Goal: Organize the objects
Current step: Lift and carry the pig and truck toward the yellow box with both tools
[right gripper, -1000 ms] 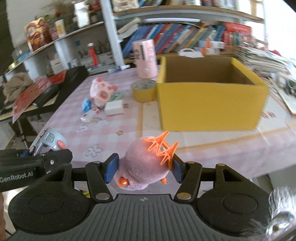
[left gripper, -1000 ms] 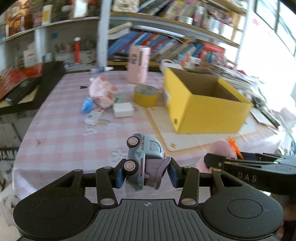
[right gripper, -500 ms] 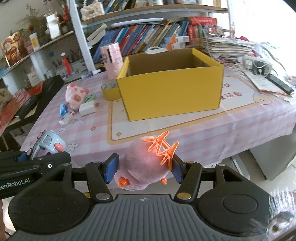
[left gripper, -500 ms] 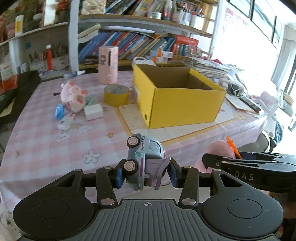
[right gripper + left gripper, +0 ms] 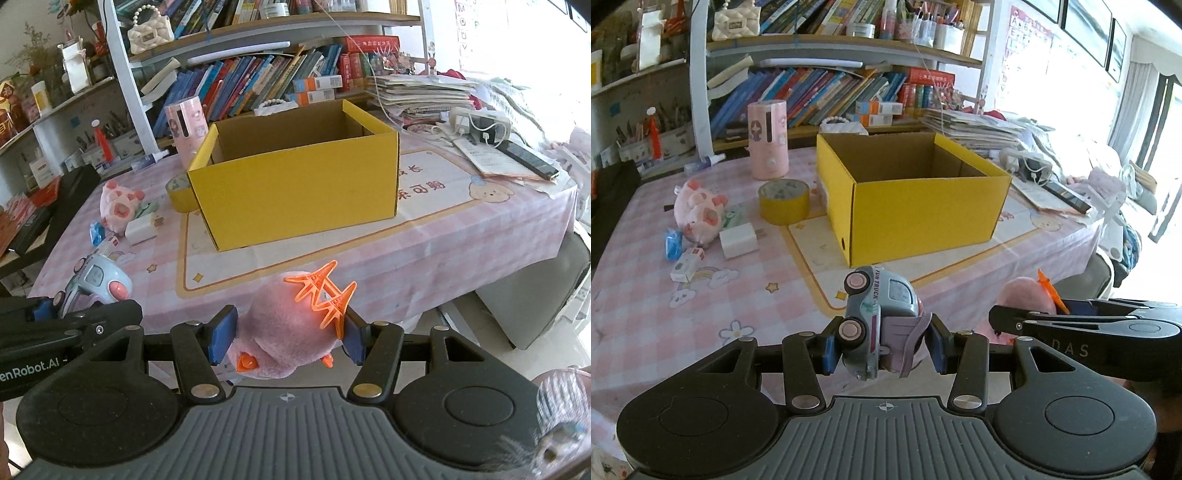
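Note:
My left gripper [image 5: 882, 347] is shut on a pale blue toy truck [image 5: 875, 314] with pink wheels, tipped on its side between the blue pads. My right gripper [image 5: 286, 339] is shut on a pink plush toy [image 5: 288, 332] with orange plastic feet. Both are held in the air in front of the near table edge. The open yellow cardboard box [image 5: 912, 199] [image 5: 295, 184] stands ahead on the pink checked tablecloth; what I see of its inside is bare. In the right wrist view the toy truck [image 5: 98, 278] shows at the lower left, and in the left wrist view the plush toy [image 5: 1027, 299] shows at the right.
Left of the box lie a yellow tape roll [image 5: 783, 201], a pink pig plush [image 5: 698, 210], a white charger block [image 5: 738, 240], a small white box [image 5: 687, 264] and a blue packet [image 5: 673, 243]. A pink canister [image 5: 767, 140] stands behind. Papers and a phone [image 5: 528, 158] lie at the right; bookshelves behind.
Both grippers have swung to the right with their toys still gripped, so the yellow box now sits straight ahead and the view has levelled out. The things on the table have stayed put.

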